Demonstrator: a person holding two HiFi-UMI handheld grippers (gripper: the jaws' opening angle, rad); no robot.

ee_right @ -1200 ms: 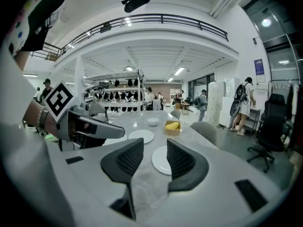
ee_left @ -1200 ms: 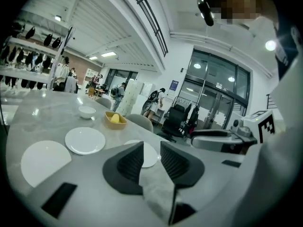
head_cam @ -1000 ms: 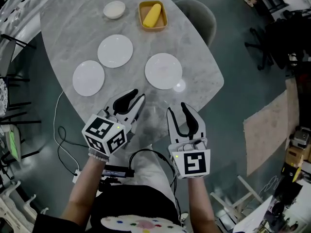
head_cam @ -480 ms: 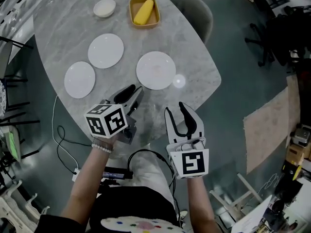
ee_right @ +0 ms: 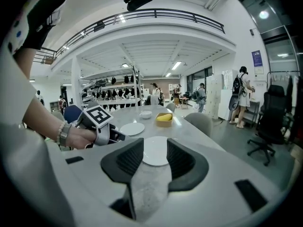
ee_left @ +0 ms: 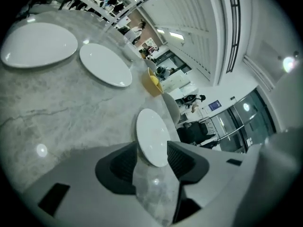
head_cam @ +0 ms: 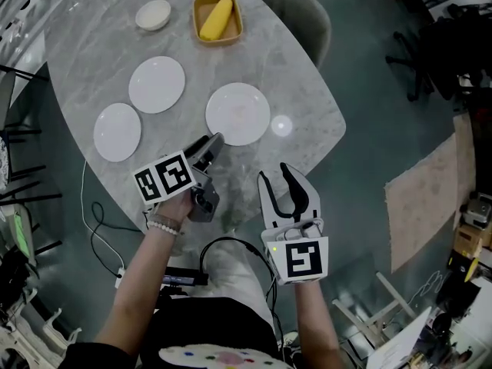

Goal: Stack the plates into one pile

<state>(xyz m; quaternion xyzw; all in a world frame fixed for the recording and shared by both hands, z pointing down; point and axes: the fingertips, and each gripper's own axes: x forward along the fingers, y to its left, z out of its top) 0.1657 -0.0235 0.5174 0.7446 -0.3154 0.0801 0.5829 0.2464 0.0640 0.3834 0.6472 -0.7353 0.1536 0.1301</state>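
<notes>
- Head view: three white plates lie singly on the marble table (head_cam: 92, 48). None is on another, so by this view no stacking has been done.
- Head view: the landmark is the yellow tray (head_cam: 217, 19) at the table's far end. The near plate (head_cam: 238, 114) lies on the person's side of the tray, almost in line with it. The middle plate (head_cam: 157, 84) lies on the person's side of the tray and to its left. The outer plate (head_cam: 118, 131) lies further from the tray again, on the same left side. A small bowl (head_cam: 154, 14) stands just left of the tray.
- Head view: the left gripper (head_cam: 209, 146) points toward the tray and stops short of the near plate's rim. The right gripper (head_cam: 284, 177) sits further from the tray, above the table's near edge.
- Left gripper view: the jaws stand partly apart and have just been opening. Nothing is between the pads. The near plate shows past them, lying flat on the table on the way to the tray.
- Right gripper view: the jaws stand wide apart with nothing held. The near plate shows beyond them, well short of the tray.
- Remaining work, as judged: all of it. One plate must be picked up and set on another, then the third added.
</notes>
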